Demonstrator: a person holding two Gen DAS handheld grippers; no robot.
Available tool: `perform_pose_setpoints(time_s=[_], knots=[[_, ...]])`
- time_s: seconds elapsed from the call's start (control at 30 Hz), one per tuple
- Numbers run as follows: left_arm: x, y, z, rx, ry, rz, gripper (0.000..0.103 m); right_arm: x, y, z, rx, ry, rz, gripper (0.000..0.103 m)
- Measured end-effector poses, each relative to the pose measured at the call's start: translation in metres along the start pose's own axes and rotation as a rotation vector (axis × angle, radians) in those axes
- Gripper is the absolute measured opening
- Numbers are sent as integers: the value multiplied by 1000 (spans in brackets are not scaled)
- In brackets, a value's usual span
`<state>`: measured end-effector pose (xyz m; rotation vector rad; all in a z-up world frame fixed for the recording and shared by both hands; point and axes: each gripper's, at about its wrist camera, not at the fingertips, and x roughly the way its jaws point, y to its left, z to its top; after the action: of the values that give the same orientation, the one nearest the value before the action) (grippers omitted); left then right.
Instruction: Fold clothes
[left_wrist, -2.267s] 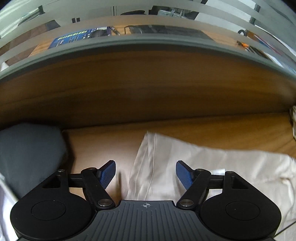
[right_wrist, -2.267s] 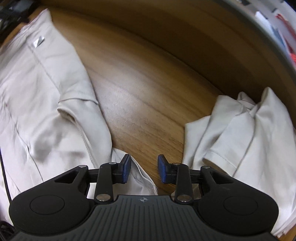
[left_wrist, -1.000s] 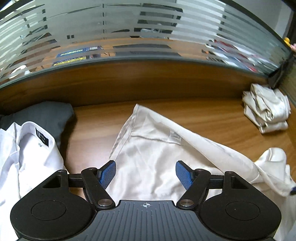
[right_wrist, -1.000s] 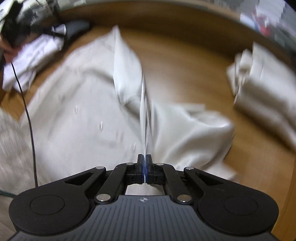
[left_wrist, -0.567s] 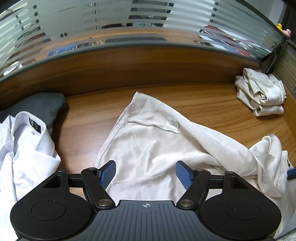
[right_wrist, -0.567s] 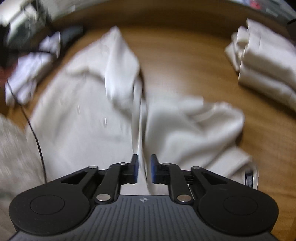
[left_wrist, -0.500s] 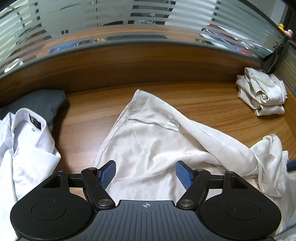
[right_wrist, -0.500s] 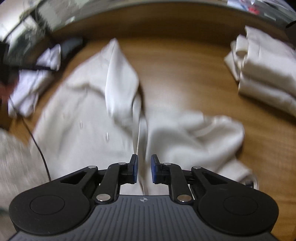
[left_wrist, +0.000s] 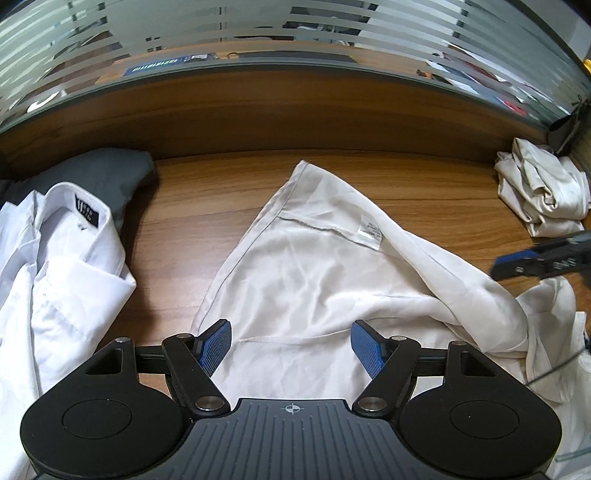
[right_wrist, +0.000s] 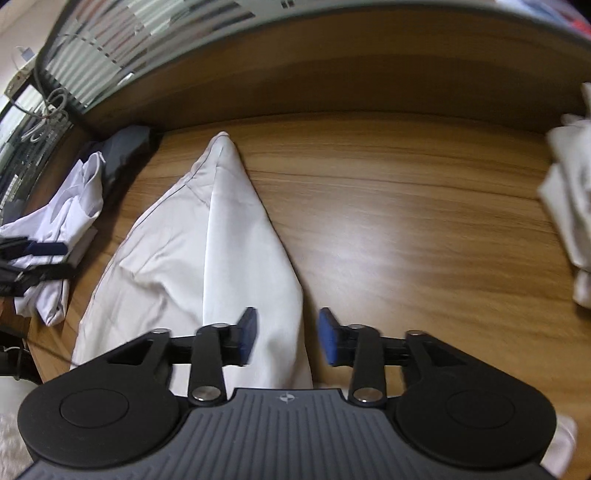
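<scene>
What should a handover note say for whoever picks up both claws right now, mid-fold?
Left claw: open, empty, over the near part of the cream garment.
Right claw: jaws opening, pads off the cloth; the garment's folded-over flap lies below them.
Cream garment: spread mid-table, one side flapped over, bunched at its right end.
Done: a folded cream bundle sits at far right.
Left: finish folding this garment; then the white collared shirt and dark grey garment at left.

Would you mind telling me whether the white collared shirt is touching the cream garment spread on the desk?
Apart. The left wrist view shows a strip of bare desk between the white collared shirt and the cream garment.
</scene>
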<state>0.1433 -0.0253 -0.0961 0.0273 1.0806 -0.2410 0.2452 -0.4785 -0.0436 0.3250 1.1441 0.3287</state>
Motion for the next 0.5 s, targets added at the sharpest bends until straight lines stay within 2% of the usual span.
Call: perform_pose_setpoints(time_s=[0.2, 0.23, 0.27, 0.3, 0.4, 0.5], knots=[[-5, 7, -3, -40, 15, 5, 74, 53, -4, 26, 73, 39, 56, 51], [-6, 7, -4, -44, 13, 8, 74, 59, -3, 27, 76, 46, 66, 44], [-9, 8, -4, -47, 10, 12, 74, 64, -1, 29, 73, 47, 71, 33], [-11, 9, -5, -51, 6, 15, 74, 67, 1, 30, 69, 46, 76, 4], [-20, 11, -6, -67, -14, 24, 74, 64, 16, 32, 52, 19, 100, 1], [-29, 13, -7, -82, -35, 32, 74, 48, 48, 31, -30, -29, 126, 1]])
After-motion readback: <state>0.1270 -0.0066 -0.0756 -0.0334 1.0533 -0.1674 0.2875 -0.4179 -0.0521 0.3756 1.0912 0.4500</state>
